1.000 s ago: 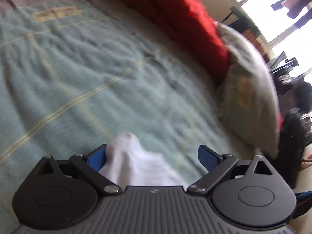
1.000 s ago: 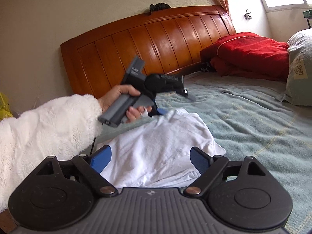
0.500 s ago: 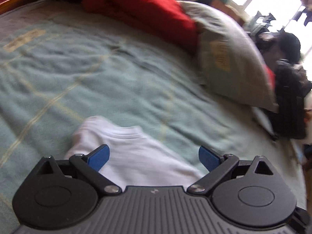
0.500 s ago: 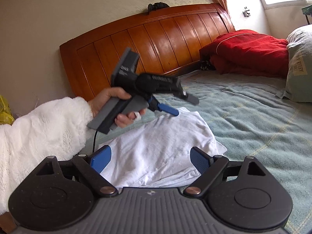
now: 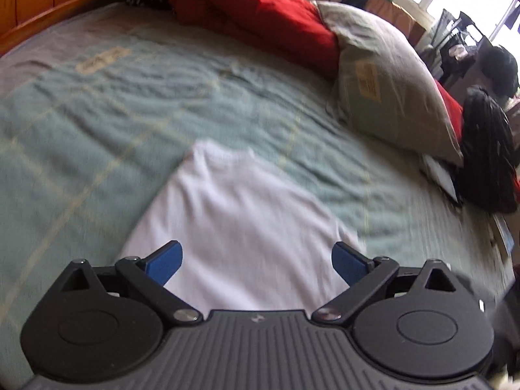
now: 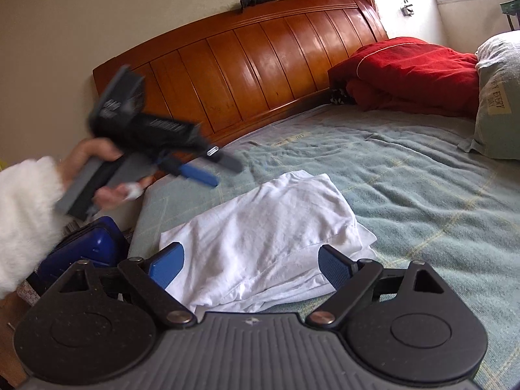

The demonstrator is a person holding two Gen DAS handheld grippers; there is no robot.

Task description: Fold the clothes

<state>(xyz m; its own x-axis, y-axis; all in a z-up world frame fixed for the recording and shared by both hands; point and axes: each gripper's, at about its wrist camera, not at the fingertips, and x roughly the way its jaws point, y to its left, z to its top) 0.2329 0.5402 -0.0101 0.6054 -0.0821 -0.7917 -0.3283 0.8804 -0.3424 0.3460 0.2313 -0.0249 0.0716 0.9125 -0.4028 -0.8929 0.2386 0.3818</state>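
Observation:
A folded white shirt (image 5: 240, 227) lies on the green bedspread (image 5: 97, 110), its collar end pointing away from me in the left wrist view. My left gripper (image 5: 256, 261) hangs open above the shirt's near end, nothing between its blue pads. In the right wrist view the same white shirt (image 6: 266, 230) lies in layers near the bed's edge, and my right gripper (image 6: 250, 266) is open just above its near side. The left gripper (image 6: 208, 169) shows there too, blurred, held up in a hand with a white fluffy sleeve (image 6: 26, 224), left of and above the shirt.
A red quilt (image 6: 412, 71) and a grey-green pillow (image 6: 500, 97) lie at the far side, before a wooden headboard (image 6: 260, 58). A blue case (image 6: 91, 243) stands beside the bed at the left. Black bags (image 5: 487, 156) sit past the pillow.
My left gripper has lifted up and back off the shirt, so more of the shirt shows beneath it. It has swung leftwards in the right wrist view. The right gripper has barely moved.

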